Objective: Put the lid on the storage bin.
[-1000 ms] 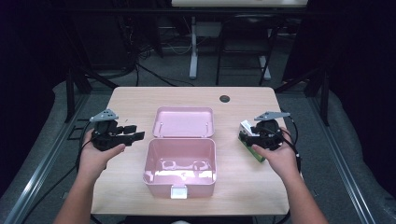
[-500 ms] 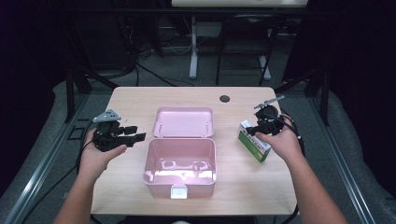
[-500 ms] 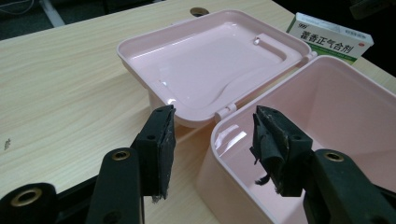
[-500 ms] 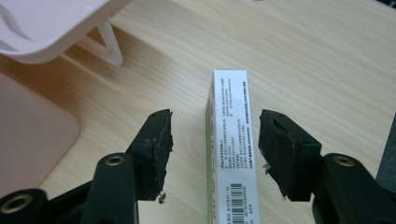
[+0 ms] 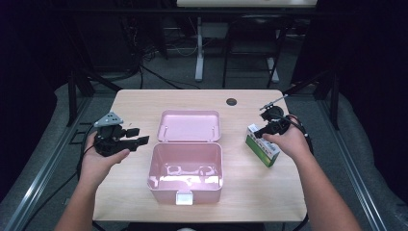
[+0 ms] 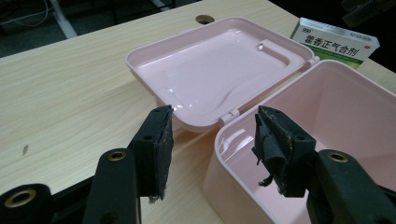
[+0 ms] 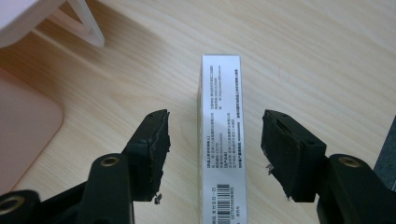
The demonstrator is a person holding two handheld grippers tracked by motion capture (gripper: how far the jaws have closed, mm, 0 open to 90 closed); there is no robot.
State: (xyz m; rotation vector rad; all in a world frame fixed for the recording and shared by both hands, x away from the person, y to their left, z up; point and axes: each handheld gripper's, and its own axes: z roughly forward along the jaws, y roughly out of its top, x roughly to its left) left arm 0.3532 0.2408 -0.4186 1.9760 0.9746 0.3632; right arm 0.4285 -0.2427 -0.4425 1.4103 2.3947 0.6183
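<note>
the left hand-held gripper (image 5: 137,136) hovers left of the pink box (image 5: 186,169), its jaws spread wide and just opening further, nothing between them. the box sits mid-worktop (image 5: 144,103), lid (image 5: 189,125) flat behind it. to the right, the right hand-held gripper (image 5: 259,134) stands open astride the green-and-white carton (image 5: 262,149), pads not touching it.

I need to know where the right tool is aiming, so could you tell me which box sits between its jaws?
The small green-and-white carton, not the open pink box.
</note>
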